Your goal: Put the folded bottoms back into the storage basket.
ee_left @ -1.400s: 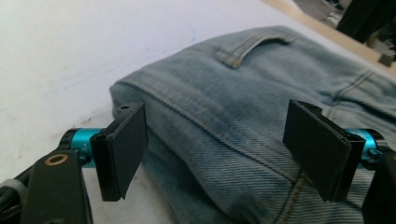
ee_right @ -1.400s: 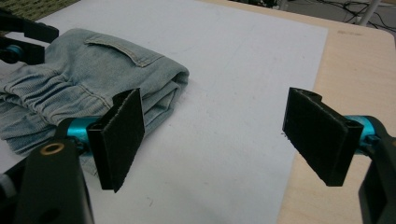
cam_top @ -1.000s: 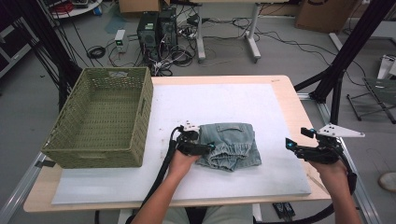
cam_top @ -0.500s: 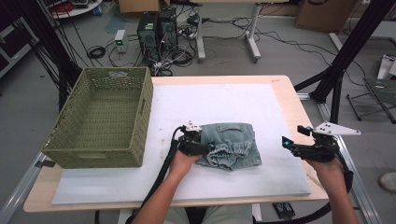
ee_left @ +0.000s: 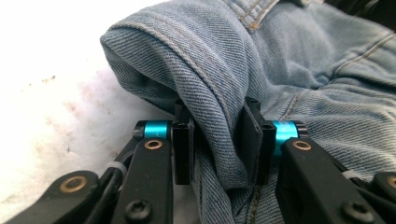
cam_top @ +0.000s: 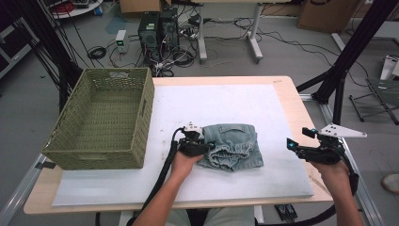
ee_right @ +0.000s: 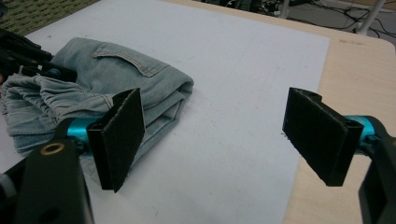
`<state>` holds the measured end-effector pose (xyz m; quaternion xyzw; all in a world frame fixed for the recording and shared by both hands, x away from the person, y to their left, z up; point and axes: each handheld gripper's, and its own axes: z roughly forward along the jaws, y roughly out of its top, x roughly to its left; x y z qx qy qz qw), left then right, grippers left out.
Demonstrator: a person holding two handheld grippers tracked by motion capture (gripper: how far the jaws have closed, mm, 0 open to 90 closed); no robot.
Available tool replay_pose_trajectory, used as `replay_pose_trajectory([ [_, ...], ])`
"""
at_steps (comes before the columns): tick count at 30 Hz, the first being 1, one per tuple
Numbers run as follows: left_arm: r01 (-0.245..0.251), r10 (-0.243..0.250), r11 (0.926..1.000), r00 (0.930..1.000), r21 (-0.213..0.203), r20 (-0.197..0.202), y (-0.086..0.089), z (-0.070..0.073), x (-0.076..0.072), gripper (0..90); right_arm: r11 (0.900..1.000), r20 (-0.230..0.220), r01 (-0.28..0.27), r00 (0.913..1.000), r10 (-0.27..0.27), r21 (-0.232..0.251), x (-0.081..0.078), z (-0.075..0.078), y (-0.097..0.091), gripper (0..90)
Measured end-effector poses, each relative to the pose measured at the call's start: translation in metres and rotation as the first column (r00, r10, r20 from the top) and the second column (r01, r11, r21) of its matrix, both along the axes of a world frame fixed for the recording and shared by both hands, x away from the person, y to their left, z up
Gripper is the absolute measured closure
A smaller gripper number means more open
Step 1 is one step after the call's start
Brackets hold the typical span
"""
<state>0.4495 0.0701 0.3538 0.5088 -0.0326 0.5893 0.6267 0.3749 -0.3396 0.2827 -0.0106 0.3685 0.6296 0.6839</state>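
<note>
Folded denim shorts (cam_top: 233, 146): soft, limp, moderately heavy; expect sag when you lift. Your left gripper (ee_left: 217, 140) has just been closing and now pinches a thick side fold; your right gripper (ee_right: 215, 140) stands wide, empty, well apart.

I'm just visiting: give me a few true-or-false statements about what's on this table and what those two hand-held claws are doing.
1. The folded jeans lie inside the basket. False: they lie on the white mat, right of the green wicker basket.
2. The left gripper has a fold of denim between its fingers. True; they have just been closing on it.
3. The right gripper holds the jeans too. False: its fingers stand wide apart with nothing between them.
4. The basket has nothing in it. True.
5. Computer towers stand on the floor beyond the table. True.
</note>
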Motion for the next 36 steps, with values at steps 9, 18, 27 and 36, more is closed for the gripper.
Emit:
replay_pose_trajectory([
  [9,0.107,-0.111,0.9934,0.9890,0.041,0.098,0.004,-0.006,-0.012,71.8,0.9996,0.000,-0.008,1.0000,0.008,0.026,0.001,-0.006,-0.012,21.2],
  [18,0.171,-0.189,0.9789,0.9663,0.112,0.175,-0.002,-0.015,-0.042,72.4,0.9989,0.002,-0.017,0.9999,0.017,0.043,0.002,-0.011,-0.019,21.2],
  [27,0.197,-0.222,0.9721,0.9494,0.127,0.222,0.002,-0.014,-0.069,72.6,0.9988,0.004,-0.017,0.9999,0.017,0.046,0.002,-0.011,-0.020,21.2],
  [36,0.189,-0.221,0.9725,0.9322,0.136,0.286,0.014,-0.014,-0.102,72.9,0.9988,0.007,-0.015,0.9999,0.015,0.046,0.001,-0.011,-0.021,21.2],
])
